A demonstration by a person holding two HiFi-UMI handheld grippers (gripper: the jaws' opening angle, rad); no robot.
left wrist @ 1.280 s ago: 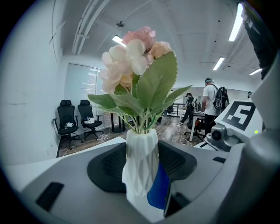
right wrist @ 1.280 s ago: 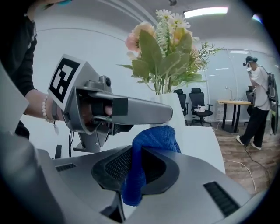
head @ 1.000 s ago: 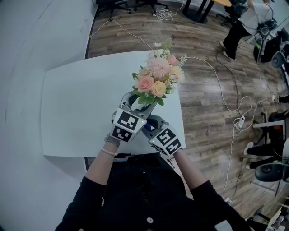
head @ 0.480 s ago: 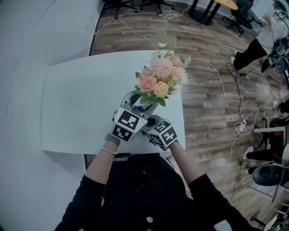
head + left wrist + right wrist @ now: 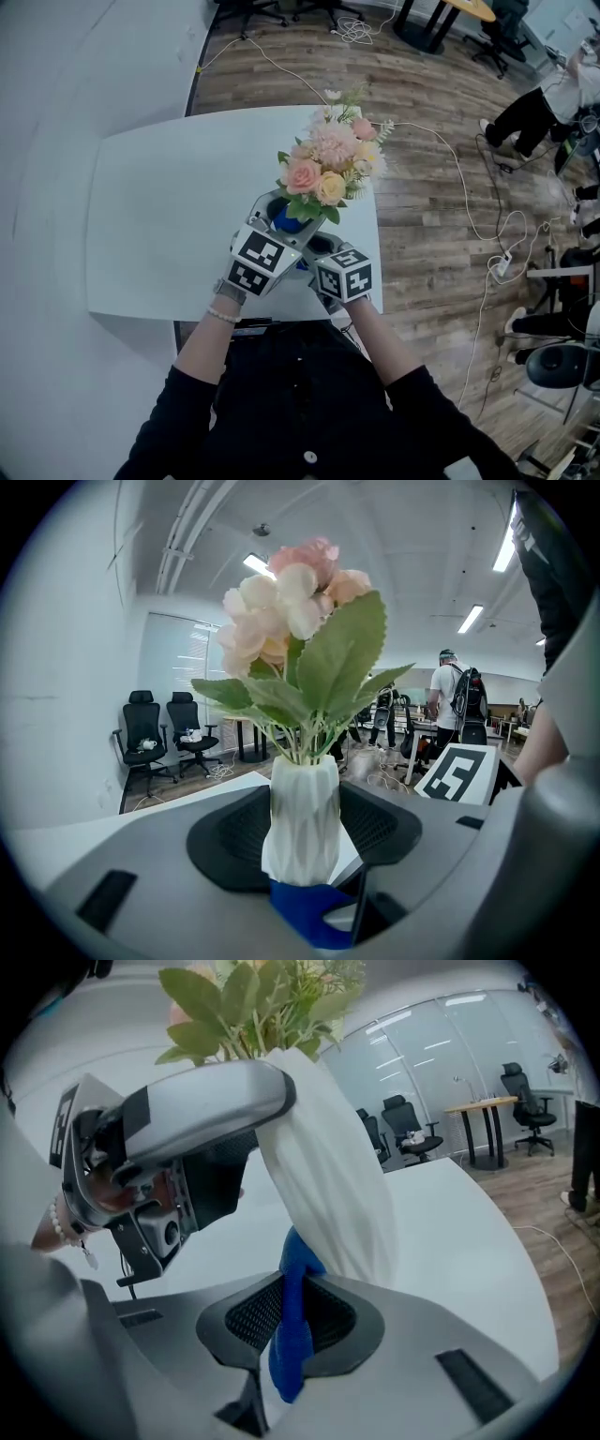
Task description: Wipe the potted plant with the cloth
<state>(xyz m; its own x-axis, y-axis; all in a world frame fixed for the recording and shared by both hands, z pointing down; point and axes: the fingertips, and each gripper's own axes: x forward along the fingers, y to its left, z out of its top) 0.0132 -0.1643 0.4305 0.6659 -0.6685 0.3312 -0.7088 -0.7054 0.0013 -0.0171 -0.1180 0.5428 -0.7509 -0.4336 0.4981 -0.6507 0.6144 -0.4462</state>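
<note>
Right gripper [image 5: 291,1321]: fingers shut on a blue fabric cloth [image 5: 296,1265]. One fold is pinched between the ribbed black pads, and its upper end pokes out past the fingertips. That end touches the lower side of a matte white faceted vase [image 5: 303,794], just beyond the right fingertips.

Left gripper [image 5: 305,847]: fingers clamped on the vase's lower body, one black pad on each side. The cloth shows under the vase, on the near side of the pads. Its marker cube sits just beside the right gripper's cube in the head view.

Above the left fingertips, broad green leaves [image 5: 342,658] rise from the vase mouth. Over them is a bunch of pink, peach and yellow flowers [image 5: 326,167], leaning away from the person.

Cannot tell whether the vase base rests on the white table [image 5: 159,216]. It is near the table's right front part.

Farther out: brown wooden floor [image 5: 422,216], a white cable [image 5: 457,178] trailing across it, two black office chairs [image 5: 141,728], and a standing person with a backpack [image 5: 457,700].
</note>
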